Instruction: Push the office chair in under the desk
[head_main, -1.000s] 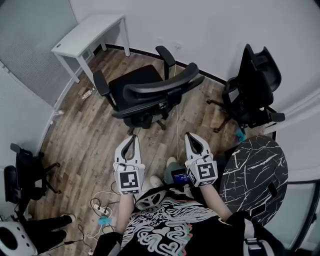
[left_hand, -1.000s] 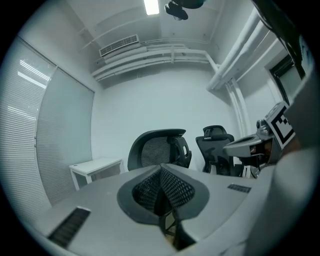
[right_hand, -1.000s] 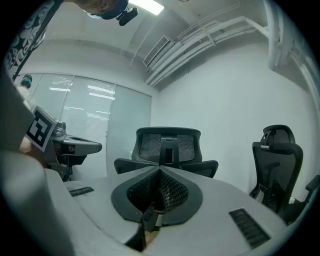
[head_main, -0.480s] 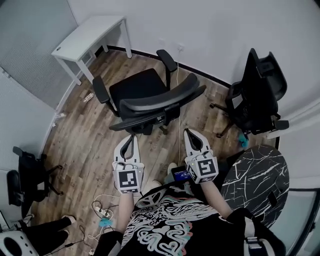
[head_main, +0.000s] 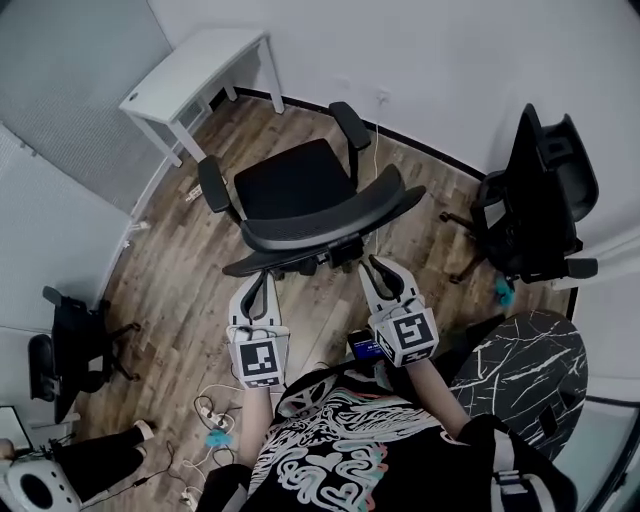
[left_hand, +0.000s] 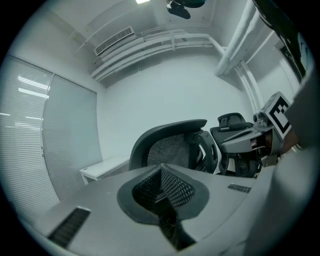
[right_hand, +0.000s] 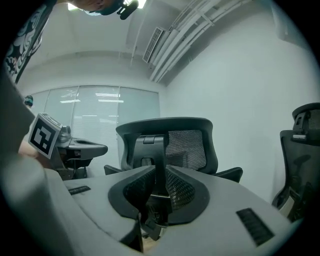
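Office chair (head_main: 295, 185): stands on the wood floor directly ahead of both claws. Its backrest (head_main: 330, 218) is turned toward them and its seat faces the white desk (head_main: 195, 72). Not under it yet. The desk lies well beyond the chair, ahead and left of the left claw (head_main: 258, 279).

Change over the last second: both claws have come forward, and the gap to the backrest is nearly gone. Contact not confirmed.

Left claw pinched closed, empty. Right claw (head_main: 376, 266) likewise closed, nothing held.

Judgement: approach finished, push about to begin; it will need steering left.
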